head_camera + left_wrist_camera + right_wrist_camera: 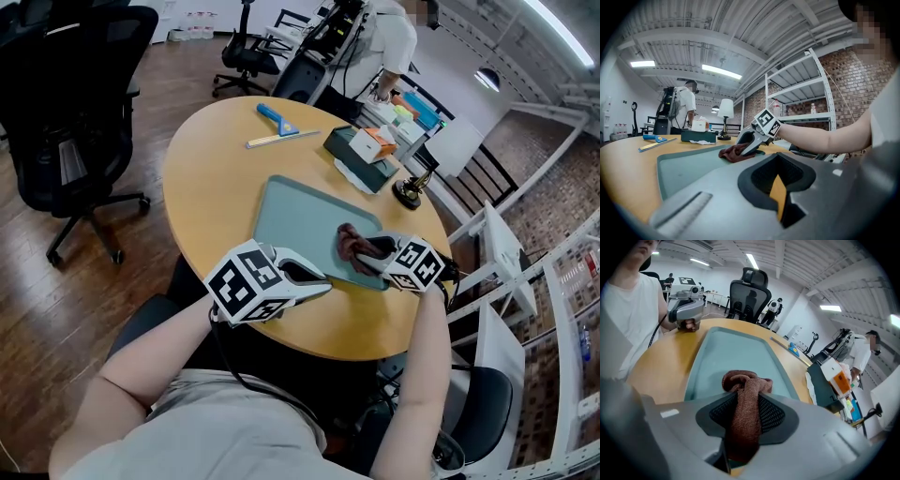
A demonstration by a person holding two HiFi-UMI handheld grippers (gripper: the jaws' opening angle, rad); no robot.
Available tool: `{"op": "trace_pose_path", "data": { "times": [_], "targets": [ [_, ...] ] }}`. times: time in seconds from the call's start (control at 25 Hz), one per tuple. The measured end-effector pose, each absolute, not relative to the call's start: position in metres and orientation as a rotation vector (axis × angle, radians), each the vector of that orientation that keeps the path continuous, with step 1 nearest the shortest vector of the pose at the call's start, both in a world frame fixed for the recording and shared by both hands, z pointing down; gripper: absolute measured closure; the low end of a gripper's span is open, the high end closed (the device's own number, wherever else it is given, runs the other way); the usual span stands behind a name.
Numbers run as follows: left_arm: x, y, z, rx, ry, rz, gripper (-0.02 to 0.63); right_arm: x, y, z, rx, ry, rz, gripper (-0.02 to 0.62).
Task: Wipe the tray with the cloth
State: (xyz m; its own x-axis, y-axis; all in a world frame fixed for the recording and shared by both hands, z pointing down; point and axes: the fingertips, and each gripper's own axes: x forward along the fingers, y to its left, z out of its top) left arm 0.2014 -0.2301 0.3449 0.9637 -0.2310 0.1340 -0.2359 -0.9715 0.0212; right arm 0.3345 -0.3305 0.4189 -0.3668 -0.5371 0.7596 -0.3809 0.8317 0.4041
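Pressing a maroon cloth (349,240) onto the teal tray (295,220)
Pinched in right gripper (364,259) fingers; left gripper (323,281) fingers spread, empty

The tray (300,220) is grey-green. The cloth (352,242) is reddish brown. The table (211,159) is yellow-brown. The left gripper (323,281) and right gripper (364,255) are grey with black-and-white squares.

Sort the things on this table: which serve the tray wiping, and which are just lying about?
In use: tray; brown cloth; right claw, closed on the cloth.
Lying about: blue squeegee; tissue box; desk lamp.
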Motion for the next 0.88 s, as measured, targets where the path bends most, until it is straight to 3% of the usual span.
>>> {"op": "trace_pose_path", "data": {
  "times": [0.88],
  "targets": [
    [0.205, -0.228, 0.346, 3.078, -0.360, 0.220, 0.284, 0.176, -0.371, 0.419, 0.429, -2.060, -0.368, 0.469]
  ]
}}
